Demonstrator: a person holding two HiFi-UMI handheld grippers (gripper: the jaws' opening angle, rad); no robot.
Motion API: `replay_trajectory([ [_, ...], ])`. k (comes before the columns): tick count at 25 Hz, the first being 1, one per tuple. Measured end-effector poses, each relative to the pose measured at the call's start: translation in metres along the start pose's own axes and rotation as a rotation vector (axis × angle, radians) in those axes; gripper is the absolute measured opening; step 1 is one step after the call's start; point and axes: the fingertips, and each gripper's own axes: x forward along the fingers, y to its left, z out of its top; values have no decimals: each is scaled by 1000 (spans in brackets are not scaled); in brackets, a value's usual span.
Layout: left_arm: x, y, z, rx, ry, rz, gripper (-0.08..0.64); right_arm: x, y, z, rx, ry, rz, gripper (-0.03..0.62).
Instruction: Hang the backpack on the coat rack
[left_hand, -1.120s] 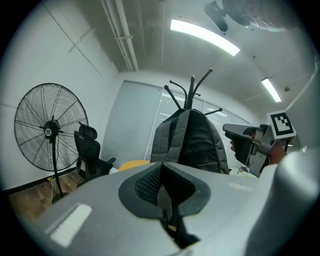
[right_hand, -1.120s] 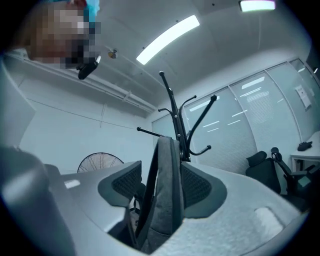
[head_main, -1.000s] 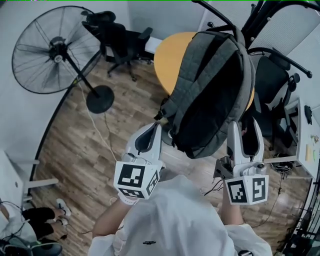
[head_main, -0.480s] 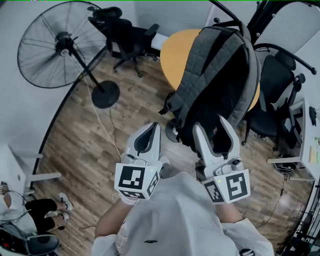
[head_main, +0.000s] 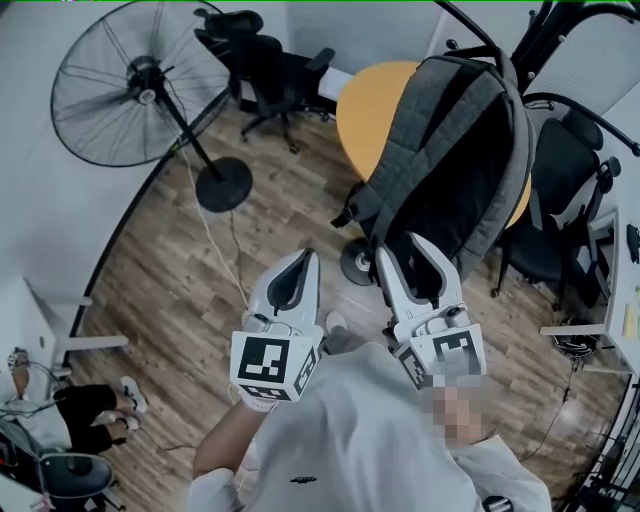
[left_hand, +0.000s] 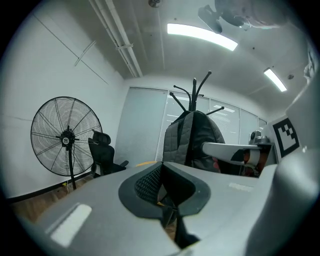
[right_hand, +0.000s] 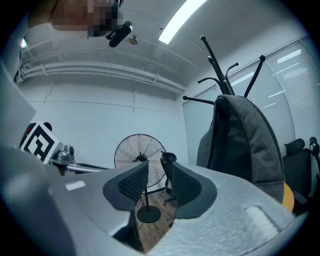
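A grey backpack (head_main: 450, 160) hangs upright from the black coat rack (head_main: 545, 25); no gripper touches it. My right gripper (head_main: 407, 248) sits just below the bag's bottom edge, apart from it. Its jaws have just been closing and still stand open, with only floor showing between them. In the right gripper view the backpack (right_hand: 250, 135) hangs to the right of the gripper (right_hand: 156, 172), under the rack's hooks (right_hand: 215, 65). My left gripper (head_main: 303, 258) is beside it, to the left, its fingertips meeting, holding nothing. In the left gripper view the backpack (left_hand: 192, 137) hangs ahead on the rack (left_hand: 194, 95).
A big floor fan (head_main: 140, 85) stands at the left, its cable trailing over the wooden floor. A black office chair (head_main: 265, 70) and a round orange table (head_main: 365, 110) are behind the rack. Another chair (head_main: 560, 190) and a desk (head_main: 625, 300) stand right.
My right gripper has pulled back from the backpack's right side toward my body and leftward, and its jaws have narrowed. The left gripper has drifted only slightly. The backpack stays hanging.
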Motion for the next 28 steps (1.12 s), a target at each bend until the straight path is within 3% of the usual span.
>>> replay_trajectory([
  [7, -9, 11, -8, 16, 7, 41, 17, 11, -9, -12, -18, 41, -10, 96],
  [12, -13, 13, -12, 24, 2, 54, 17, 14, -10, -11, -30, 41, -1, 4],
  [28, -20, 25, -22, -9, 13, 102, 17, 18, -8, -23, -43, 83, 26, 3],
])
